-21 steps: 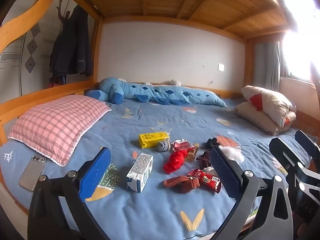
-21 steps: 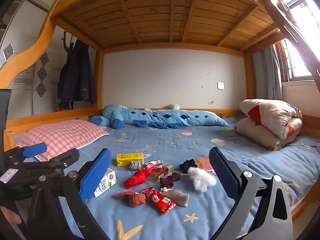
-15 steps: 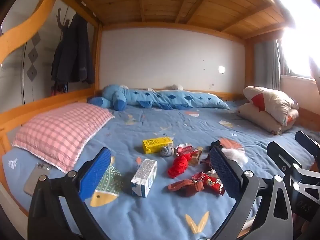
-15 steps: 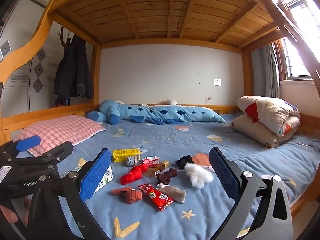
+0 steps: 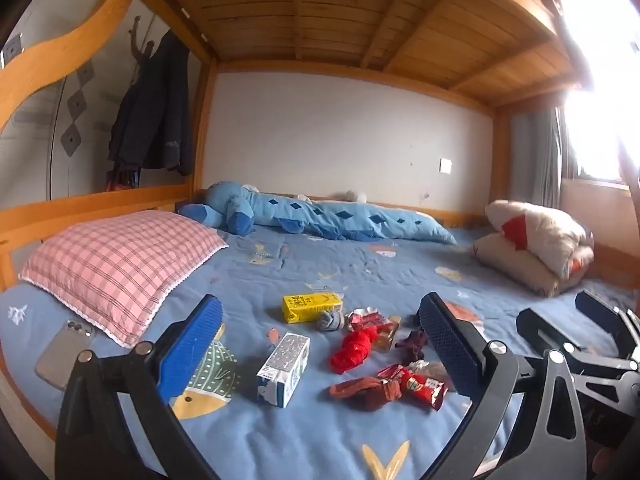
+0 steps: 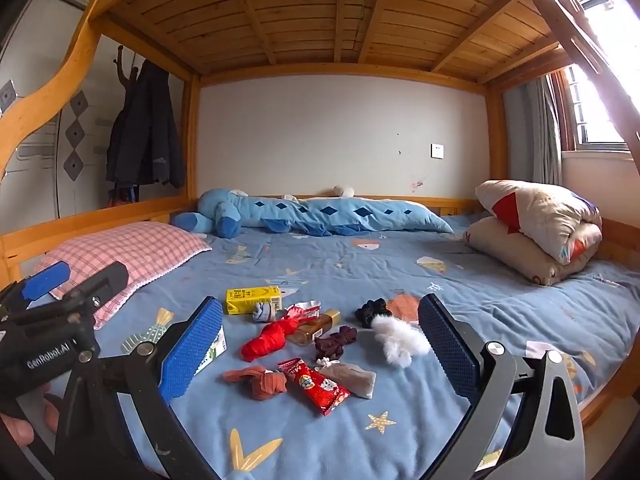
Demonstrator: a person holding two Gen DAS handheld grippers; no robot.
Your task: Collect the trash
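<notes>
Blue pads of left tool (image 5: 320,340) spread wide, nothing between, hanging above near edge of bed (image 5: 304,440). Just beyond, in the gap: white-and-blue carton (image 5: 283,364) lying on its side, nearest the left pad; yellow carton (image 5: 311,307) farther back; red wrapper (image 5: 418,385) and rust-coloured sock (image 5: 366,387) close to the right pad; red cloth bundle (image 5: 354,346) between them. Clear of every item, no contact.

Right tool (image 6: 320,340) likewise wide apart and empty, low over the same bed edge. Ahead in its gap: red wrapper (image 6: 314,385) and rust sock (image 6: 258,382) nearest, grey sock (image 6: 348,378) beside the wrapper, white fluffy wad (image 6: 396,338) just off the right pad, small amber bottle (image 6: 314,326) and crumpled foil wrapper (image 6: 302,310) farther back.

Outward: pink checked pillow (image 5: 120,264) to the left, phone (image 5: 64,350) beside it, folded quilt (image 6: 540,228) far right.
</notes>
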